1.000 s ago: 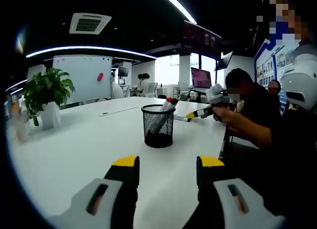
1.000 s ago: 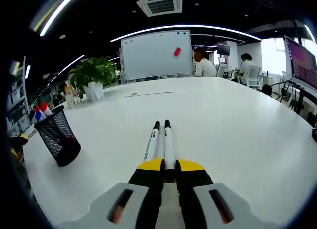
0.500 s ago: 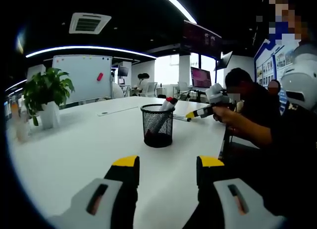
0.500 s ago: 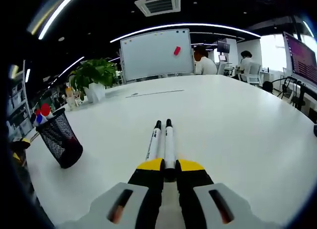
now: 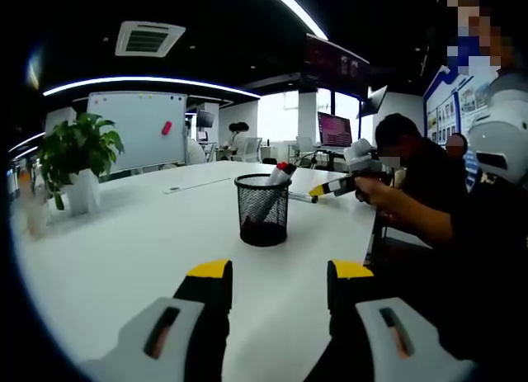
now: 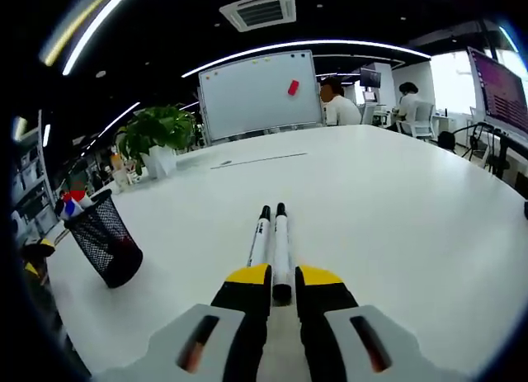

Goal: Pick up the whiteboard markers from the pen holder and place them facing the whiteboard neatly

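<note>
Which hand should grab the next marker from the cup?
Probably the left. Its tool is open and points at the mesh cup, where a red-capped marker stands. The right tool is beside two markers on the table.

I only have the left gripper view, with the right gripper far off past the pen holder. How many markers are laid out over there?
Observer: Two markers lie side by side on the table, black caps toward the whiteboard.
Operator: Is the right gripper holding one?
Observer: The right gripper has its jaws either side of one marker's tail; grip unclear.
Operator: What's in the holder?
Observer: The pen holder shows a red cap and a blue cap.
</note>
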A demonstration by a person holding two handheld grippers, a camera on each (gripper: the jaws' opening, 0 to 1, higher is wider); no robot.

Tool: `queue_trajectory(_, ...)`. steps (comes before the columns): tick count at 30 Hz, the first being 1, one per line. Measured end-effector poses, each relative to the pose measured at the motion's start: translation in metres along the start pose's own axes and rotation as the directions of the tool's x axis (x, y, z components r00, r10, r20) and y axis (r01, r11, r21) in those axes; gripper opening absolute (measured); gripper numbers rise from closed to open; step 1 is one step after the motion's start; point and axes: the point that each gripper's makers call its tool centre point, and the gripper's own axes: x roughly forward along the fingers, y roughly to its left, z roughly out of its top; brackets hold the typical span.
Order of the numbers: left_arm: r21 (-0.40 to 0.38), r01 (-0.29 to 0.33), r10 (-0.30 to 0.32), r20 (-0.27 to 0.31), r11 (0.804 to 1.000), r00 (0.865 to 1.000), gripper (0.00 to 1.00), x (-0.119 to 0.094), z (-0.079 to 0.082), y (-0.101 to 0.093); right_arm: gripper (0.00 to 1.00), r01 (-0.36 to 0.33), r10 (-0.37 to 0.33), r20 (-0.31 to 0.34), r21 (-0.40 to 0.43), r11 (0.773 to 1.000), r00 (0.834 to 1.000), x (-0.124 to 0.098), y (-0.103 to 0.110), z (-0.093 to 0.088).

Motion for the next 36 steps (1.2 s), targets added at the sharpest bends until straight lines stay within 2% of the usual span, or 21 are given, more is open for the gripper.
queue_trajectory(11,0.003,0.0,0.0,0.0,1.0,1.0,0.47,0.0,0.0,0.0,0.21,-0.007,0.008,0.036,-0.015,1.0,0.999,-0.006,0.002,0.006)
queue_trajectory(20,0.0,-0.002,0.002,-0.001,1.0,1.0,0.47,0.0,0.0,0.001,0.38,-0.022,0.032,0.118,-0.087,0.996,0.992,-0.013,0.004,0.025)
queue_trajectory(29,-0.014,-0.015,0.015,0.01,1.0,1.0,0.47,-0.001,0.004,0.003,0.4,-0.027,0.042,0.158,-0.096,0.995,0.987,-0.013,-0.006,0.039)
queue_trajectory(36,-0.019,-0.018,0.018,0.018,1.0,1.0,0.48,-0.004,0.006,0.003,0.42,-0.04,0.073,0.203,-0.162,0.986,0.976,-0.02,-0.006,0.051)
